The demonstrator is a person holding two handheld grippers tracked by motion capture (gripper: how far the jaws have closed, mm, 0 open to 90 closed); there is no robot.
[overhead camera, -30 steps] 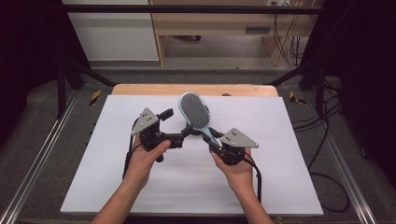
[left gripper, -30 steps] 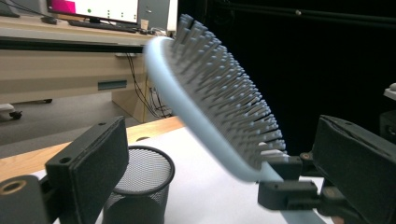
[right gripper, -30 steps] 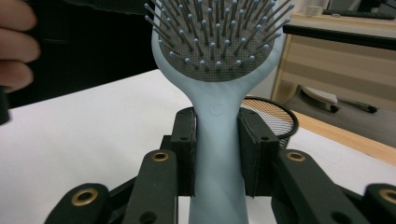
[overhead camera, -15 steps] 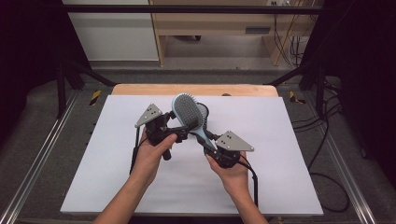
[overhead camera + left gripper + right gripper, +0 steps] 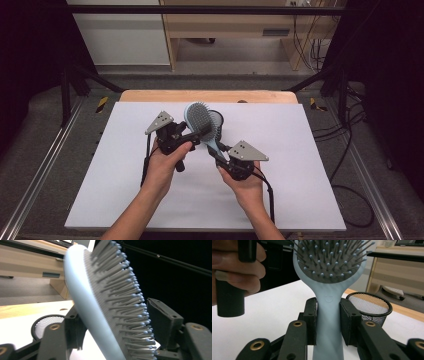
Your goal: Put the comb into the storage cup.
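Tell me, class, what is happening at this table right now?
A person works with a claw in each hand. The right claw is shut on the handle of a pale blue hairbrush, held up above the white table. The left claw has just been closing around the brush head. A black mesh cup stands behind.

My pale blue plastic hairbrush (image 5: 329,272) lost its head's top past the right gripper view's edge; it hid most of the black mesh cup (image 5: 218,123).
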